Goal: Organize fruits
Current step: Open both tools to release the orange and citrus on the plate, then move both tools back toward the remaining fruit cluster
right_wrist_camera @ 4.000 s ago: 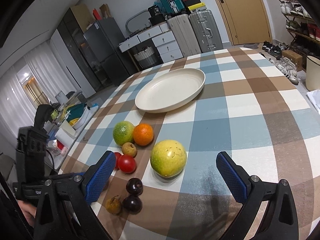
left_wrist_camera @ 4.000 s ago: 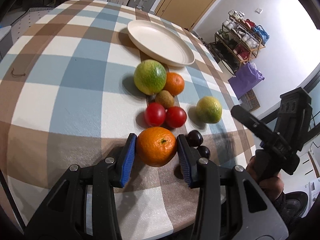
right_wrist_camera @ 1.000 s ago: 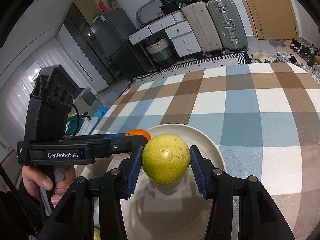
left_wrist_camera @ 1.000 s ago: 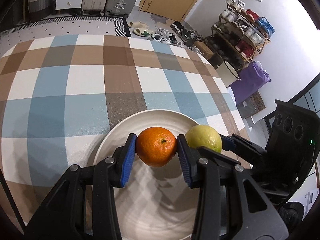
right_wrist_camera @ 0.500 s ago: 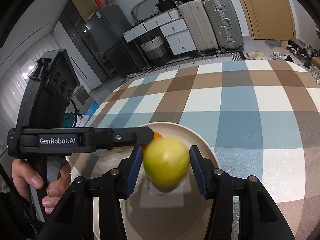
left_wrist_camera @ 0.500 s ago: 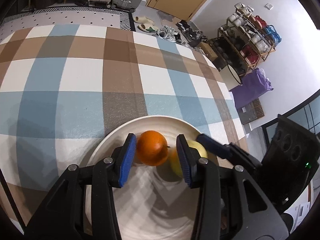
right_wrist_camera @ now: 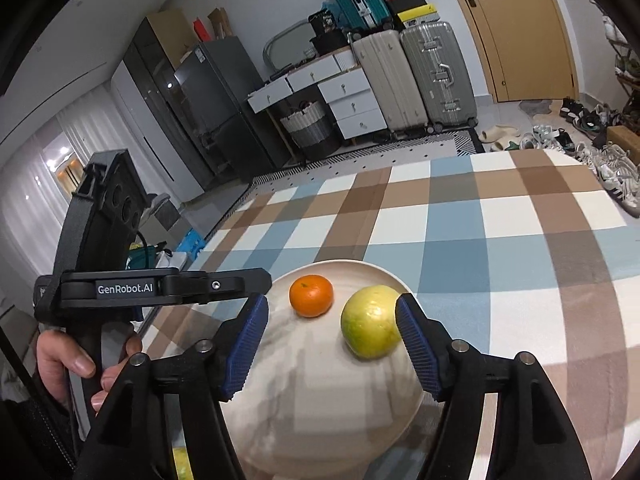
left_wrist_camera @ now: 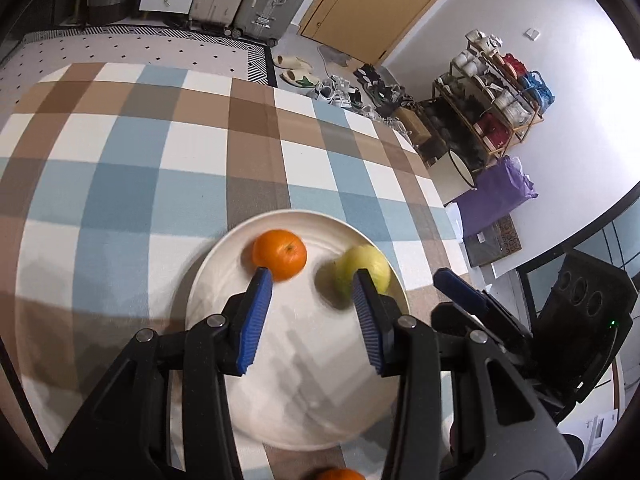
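An orange point(left_wrist_camera: 280, 254) and a yellow-green fruit point(left_wrist_camera: 366, 265) lie apart on the cream plate point(left_wrist_camera: 296, 408) on the checked tablecloth. My left gripper point(left_wrist_camera: 310, 320) is open and empty above the plate, just behind both fruits. My right gripper point(right_wrist_camera: 334, 346) is open and empty; its right pad is close beside the yellow-green fruit point(right_wrist_camera: 372, 322), with the orange point(right_wrist_camera: 311, 295) further ahead. The left gripper's body point(right_wrist_camera: 152, 286) shows at the left of the right wrist view.
Another orange point(left_wrist_camera: 340, 474) peeks in at the bottom edge below the plate, and a green fruit point(right_wrist_camera: 182, 464) shows low in the right wrist view. The checked tablecloth point(left_wrist_camera: 120, 168) stretches beyond the plate. Suitcases, drawers and a shoe rack stand past the table.
Both grippers have opened and let go of their fruits, which now rest on the plate. Both grippers have pulled back and up from the plate.
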The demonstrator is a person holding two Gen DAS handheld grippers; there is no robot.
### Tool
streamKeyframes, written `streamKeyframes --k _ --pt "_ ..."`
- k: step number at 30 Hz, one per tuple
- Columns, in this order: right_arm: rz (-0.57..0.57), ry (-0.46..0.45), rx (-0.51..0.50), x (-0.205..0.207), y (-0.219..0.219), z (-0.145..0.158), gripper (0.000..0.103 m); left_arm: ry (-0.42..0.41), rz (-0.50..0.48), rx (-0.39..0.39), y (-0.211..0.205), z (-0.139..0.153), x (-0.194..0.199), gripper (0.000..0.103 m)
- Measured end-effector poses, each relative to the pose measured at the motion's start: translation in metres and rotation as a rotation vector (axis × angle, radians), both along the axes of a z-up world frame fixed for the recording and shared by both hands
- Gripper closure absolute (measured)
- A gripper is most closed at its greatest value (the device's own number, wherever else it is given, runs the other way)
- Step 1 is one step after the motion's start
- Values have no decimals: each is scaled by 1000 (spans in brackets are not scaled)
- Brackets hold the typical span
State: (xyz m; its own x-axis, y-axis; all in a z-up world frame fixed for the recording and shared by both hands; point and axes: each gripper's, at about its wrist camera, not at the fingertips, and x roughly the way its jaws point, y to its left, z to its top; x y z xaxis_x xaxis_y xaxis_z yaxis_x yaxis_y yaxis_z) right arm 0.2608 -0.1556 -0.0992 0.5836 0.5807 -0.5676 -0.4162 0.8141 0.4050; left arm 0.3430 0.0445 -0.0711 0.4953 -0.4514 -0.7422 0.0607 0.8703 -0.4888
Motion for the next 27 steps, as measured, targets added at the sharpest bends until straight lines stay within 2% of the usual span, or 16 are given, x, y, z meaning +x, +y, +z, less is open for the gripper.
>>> streamKeyframes --k 14,18,22,27 --pt "-6 -72 -36 -75 -3 33 35 -124 -5 181 -11 42 -105 65" --pt "-9 -90 -27 -93 -4 41 34 -141 -7 199 -15 50 -134 65" --pt "-12 -117 -34 -109 -3 49 25 -156 1 215 -17 57 -158 64" --pt "-9 -128 -22 -127 -2 54 19 -185 17 203 -15 64 -185 45"
